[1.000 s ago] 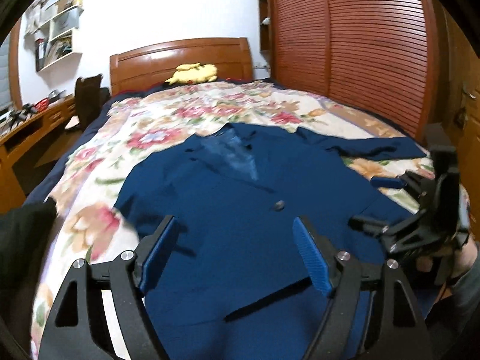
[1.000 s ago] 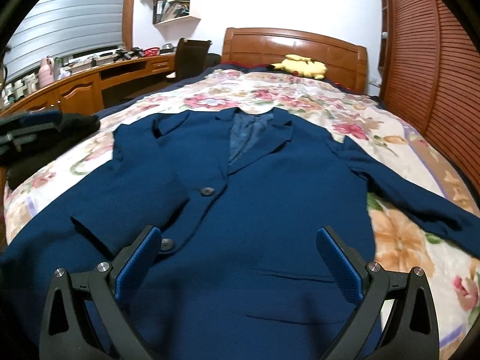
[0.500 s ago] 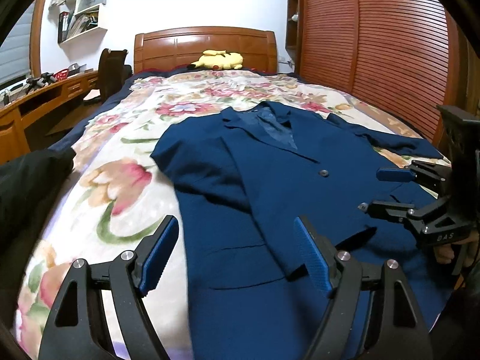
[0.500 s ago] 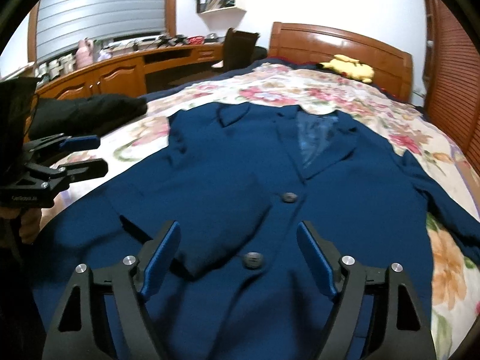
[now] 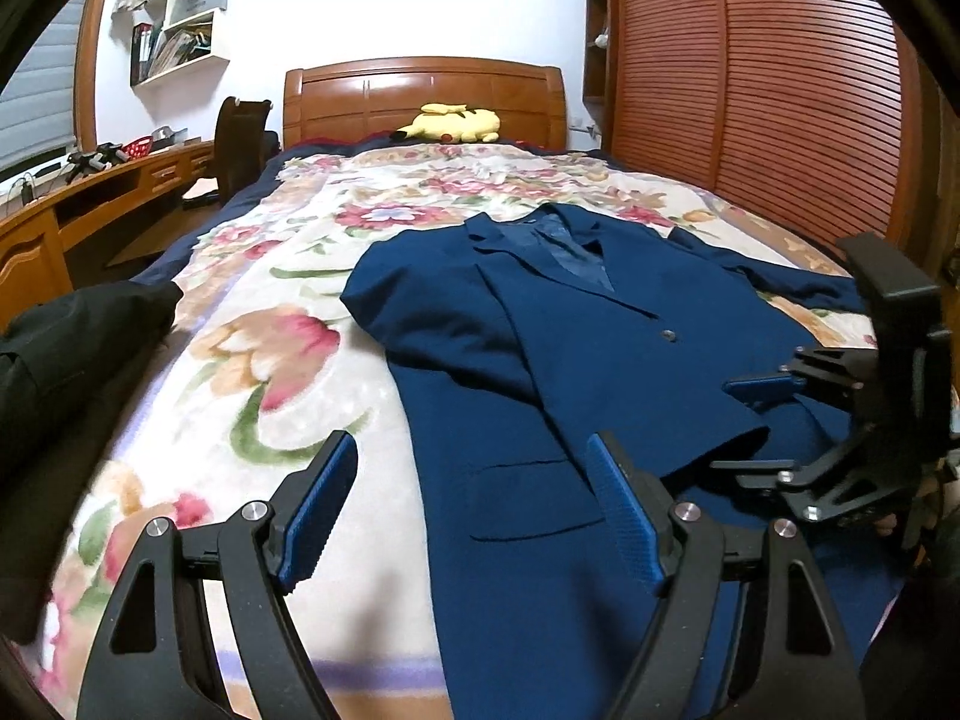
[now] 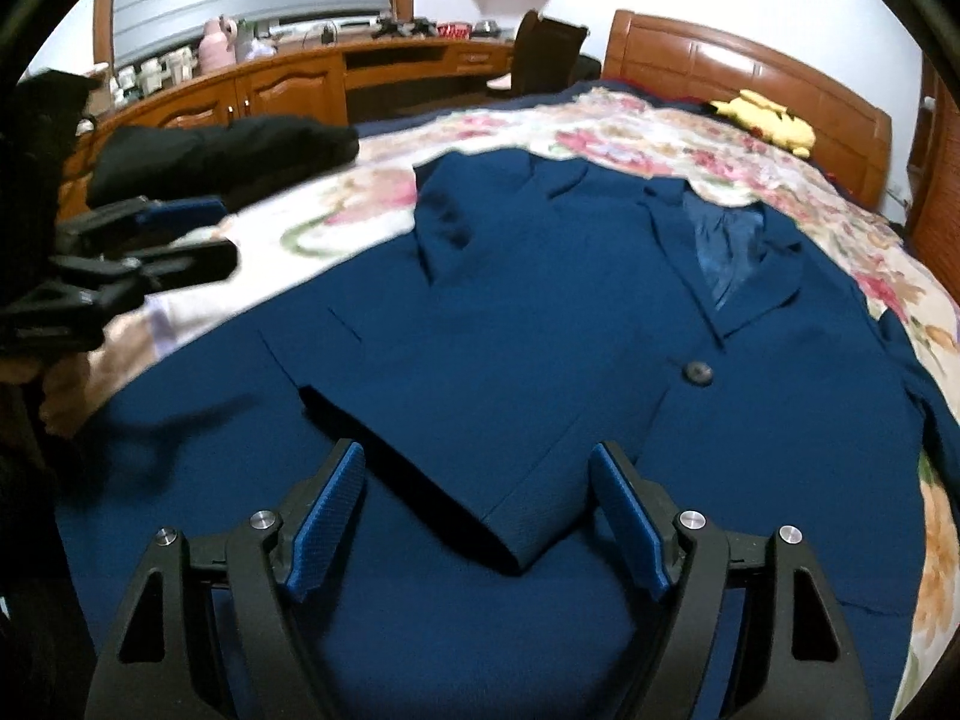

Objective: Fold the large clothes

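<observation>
Right gripper: nearest item; blue pads spread, nothing pressed between them. Poised low over the cuff end of the folded-in sleeve, which lies between the two pads without visible contact.

Left gripper: pads likewise apart, empty. Set over the blazer's side edge, one pad above the floral blanket, the other above blue cloth beside the flap pocket.

Navy blazer: task garment, spread front-up on the bed, buttoned at the middle, collar toward the headboard. One sleeve already laid across the chest; the other sleeve extended toward the wardrobe side.

Step in hand, by judgement: early folding, one sleeve in, side panel and far sleeve outstanding.

Next move, by judgement: pinch of the side edge or cuff, both layers caught, pads lowered flat to the cloth; lift kept low to avoid dragging the body askew.

Black garment: bundled at bed edge, well apart.

Yellow plush toy: at headboard, farthest.
</observation>
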A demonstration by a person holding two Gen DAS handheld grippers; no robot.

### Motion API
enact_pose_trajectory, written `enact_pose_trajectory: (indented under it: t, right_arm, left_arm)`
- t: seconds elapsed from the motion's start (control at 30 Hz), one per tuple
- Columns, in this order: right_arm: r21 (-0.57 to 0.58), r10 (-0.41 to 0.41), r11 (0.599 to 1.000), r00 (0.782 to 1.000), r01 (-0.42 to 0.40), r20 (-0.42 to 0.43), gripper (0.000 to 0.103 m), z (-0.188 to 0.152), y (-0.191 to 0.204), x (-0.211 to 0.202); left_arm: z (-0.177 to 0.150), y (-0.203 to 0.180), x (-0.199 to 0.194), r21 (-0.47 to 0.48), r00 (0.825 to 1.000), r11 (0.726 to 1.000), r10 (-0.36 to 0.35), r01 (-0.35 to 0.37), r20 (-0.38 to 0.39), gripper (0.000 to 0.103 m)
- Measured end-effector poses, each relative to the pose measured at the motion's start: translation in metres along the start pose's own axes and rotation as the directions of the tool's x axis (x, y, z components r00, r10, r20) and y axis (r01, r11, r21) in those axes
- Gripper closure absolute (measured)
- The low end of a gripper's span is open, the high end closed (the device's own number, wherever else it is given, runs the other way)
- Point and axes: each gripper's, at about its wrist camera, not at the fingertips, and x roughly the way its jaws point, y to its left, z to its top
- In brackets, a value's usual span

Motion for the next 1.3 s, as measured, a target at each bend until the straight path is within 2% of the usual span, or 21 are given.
enact_pose_trajectory:
  t: [0.07,0.1,0.17,0.23,0.33,0.5,0.8,0.9,1.0,1.17,1.23,1.27,1.3]
  right_arm:
    - [0.001,-0.009,1.0,1.0,0.009,-0.013,0.024,0.001,0.0,0.007]
    - [0.005,-0.013,1.0,1.0,0.013,-0.02,0.028,0.002,-0.002,0.009]
    - [0.006,-0.02,1.0,0.999,0.02,-0.025,0.046,0.002,-0.004,0.014]
    - [0.012,-0.041,0.999,0.999,0.041,-0.032,0.074,0.005,-0.004,0.019]
    - [0.044,-0.057,0.997,0.998,0.058,-0.023,0.092,0.008,-0.012,0.019]
    - [0.151,-0.089,0.986,0.992,0.075,0.089,0.095,0.011,-0.03,-0.006]
    - [0.262,-0.246,0.947,0.947,0.188,0.208,0.097,0.007,-0.044,-0.075]
    - [0.289,-0.289,0.931,0.933,0.223,0.212,0.097,0.002,-0.043,-0.089]
    - [0.314,-0.356,0.907,0.91,0.282,0.211,0.097,-0.003,-0.033,-0.103]
    - [0.41,-0.48,0.826,0.865,0.388,0.148,0.097,-0.011,-0.042,-0.109]
    - [0.454,-0.5,0.789,0.862,0.413,0.086,0.097,-0.024,-0.056,-0.104]
    - [0.446,-0.483,0.799,0.872,0.404,0.076,0.097,-0.029,-0.06,-0.101]
    - [0.46,-0.479,0.789,0.876,0.407,0.048,0.097,-0.037,-0.064,-0.097]
  left_arm:
    - [-0.002,0.0,-0.003,0.005,1.0,1.0,-0.004,0.004,0.005,0.024]
    - [-0.003,0.0,-0.004,0.006,1.0,1.0,-0.004,0.004,0.005,0.024]
    - [-0.005,-0.001,-0.006,0.007,1.0,1.0,-0.009,0.009,0.007,0.024]
    - [-0.005,-0.001,-0.008,0.003,1.0,1.0,-0.012,0.012,0.008,0.024]
    - [-0.004,-0.003,-0.013,-0.003,1.0,1.0,-0.015,0.015,0.019,0.024]
    - [-0.007,-0.003,-0.024,-0.015,0.999,0.999,-0.031,0.031,0.041,0.024]
    - [-0.008,-0.002,-0.029,-0.037,0.998,0.999,-0.029,0.031,0.059,0.024]
    - [-0.009,-0.003,-0.03,-0.036,0.997,0.999,-0.029,0.032,0.066,0.024]
    - [-0.009,-0.005,-0.029,-0.02,0.997,0.999,-0.026,0.028,0.071,0.024]
    - [-0.008,-0.008,-0.029,-0.001,0.996,0.999,-0.032,0.032,0.083,0.024]
    - [-0.008,-0.009,-0.029,-0.009,0.996,0.999,-0.041,0.042,0.081,0.024]
    - [-0.008,-0.01,-0.028,-0.013,0.996,0.999,-0.05,0.051,0.079,0.024]
    - [-0.007,-0.011,-0.029,-0.011,0.995,0.998,-0.057,0.058,0.079,0.024]
